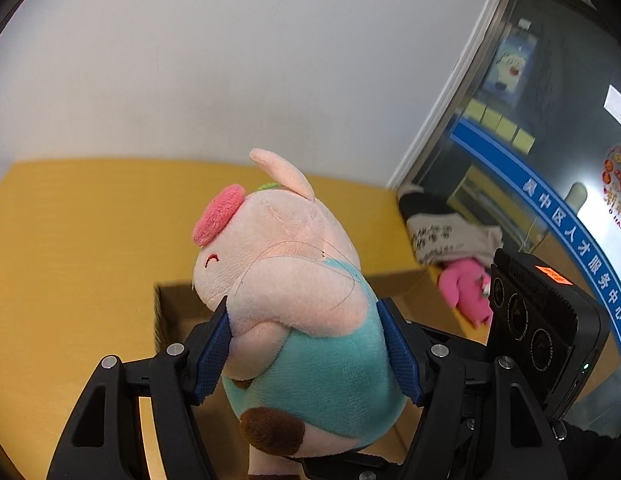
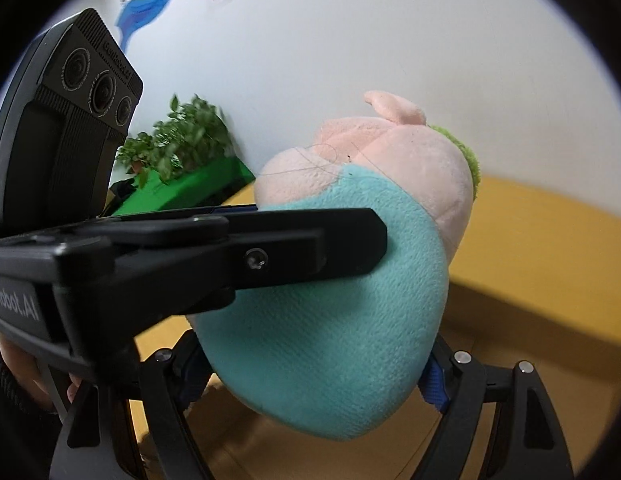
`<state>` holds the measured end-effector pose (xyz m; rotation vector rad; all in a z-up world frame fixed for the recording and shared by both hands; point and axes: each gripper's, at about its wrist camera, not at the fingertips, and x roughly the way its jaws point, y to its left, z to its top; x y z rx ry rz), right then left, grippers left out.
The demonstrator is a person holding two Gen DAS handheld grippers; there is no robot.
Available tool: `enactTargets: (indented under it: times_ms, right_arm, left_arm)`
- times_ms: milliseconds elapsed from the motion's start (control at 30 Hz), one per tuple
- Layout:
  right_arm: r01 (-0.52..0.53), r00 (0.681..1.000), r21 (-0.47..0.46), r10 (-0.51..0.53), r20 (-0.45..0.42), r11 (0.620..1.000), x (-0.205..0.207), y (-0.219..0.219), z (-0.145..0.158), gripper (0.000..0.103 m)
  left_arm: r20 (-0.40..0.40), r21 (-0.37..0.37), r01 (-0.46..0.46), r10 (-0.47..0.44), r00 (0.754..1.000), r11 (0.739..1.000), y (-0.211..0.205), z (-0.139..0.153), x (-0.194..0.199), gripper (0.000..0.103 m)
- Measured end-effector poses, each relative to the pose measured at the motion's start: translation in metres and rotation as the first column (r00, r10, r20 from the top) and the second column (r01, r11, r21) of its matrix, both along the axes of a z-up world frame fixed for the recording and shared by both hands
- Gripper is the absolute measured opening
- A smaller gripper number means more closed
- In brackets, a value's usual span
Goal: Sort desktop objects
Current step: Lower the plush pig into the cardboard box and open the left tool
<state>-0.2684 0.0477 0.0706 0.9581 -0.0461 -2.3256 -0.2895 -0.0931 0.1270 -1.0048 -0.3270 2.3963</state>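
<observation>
Plush, pink and teal, the pig toy (image 1: 294,300) sits clamped between the blue pads (image 1: 212,354) of the left gripper (image 1: 310,354), its body squeezed at the waist, head and snout up and away from the camera. In the right wrist view the right gripper (image 2: 314,376) also has its pads pressed on the teal belly from both sides, so both hands carry the same toy. Its long axis runs upward out of the jaws. An open cardboard box (image 1: 170,312) lies just below and beyond the toy on the yellow desk (image 1: 70,240); I judge it the drop spot, a short way forward and down
</observation>
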Motion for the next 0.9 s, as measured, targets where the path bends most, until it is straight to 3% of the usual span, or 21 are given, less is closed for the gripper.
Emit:
enactTargets:
  times_ms: [233, 333, 467, 600, 733, 833, 900]
  right_arm:
    - [0.005, 0.987, 0.0, -0.005, 0.158, 1.0, 0.001, 0.0, -0.062, 0.083]
    - [-0.001, 0.979, 0.037, -0.007, 0.205, 0.999, 0.0, -0.009, -0.085, 0.09]
    - [-0.008, 0.953, 0.066, -0.013, 0.302, 0.998, -0.019, -0.02, -0.086, 0.095]
    - [-0.034, 0.962, 0.068, 0.014, 0.274, 0.997, -0.007, -0.01, -0.074, 0.095]
    - [-0.013, 0.965, -0.006, 0.014, 0.261, 1.0, 0.013, 0.025, -0.049, 0.095]
    - [0.011, 0.97, -0.04, -0.001, 0.243, 0.999, 0.056, 0.071, -0.032, 0.095]
    - [0.038, 0.974, 0.014, -0.04, 0.225, 0.999, 0.088, 0.101, -0.024, 0.096]
  left_arm:
    - [0.126, -0.07, -0.017, 0.026, 0.992, 0.997, 0.004, -0.058, 0.0, 0.074]
    - [0.158, -0.107, -0.027, 0.043, 0.986, 0.994, 0.005, -0.075, -0.003, 0.077]
    - [0.202, -0.088, -0.05, 0.067, 0.977, 0.995, 0.002, -0.092, -0.004, 0.082]
    - [0.224, -0.08, -0.077, 0.093, 0.97, 0.994, 0.001, -0.093, -0.001, 0.082]
    - [0.222, -0.129, -0.101, 0.128, 0.967, 0.987, -0.001, -0.08, 0.012, 0.083]
    - [0.131, -0.212, -0.148, 0.178, 0.975, 0.966, -0.004, -0.051, 0.044, 0.083]
    - [0.058, -0.224, -0.155, 0.172, 0.983, 0.962, -0.003, -0.03, 0.076, 0.087]
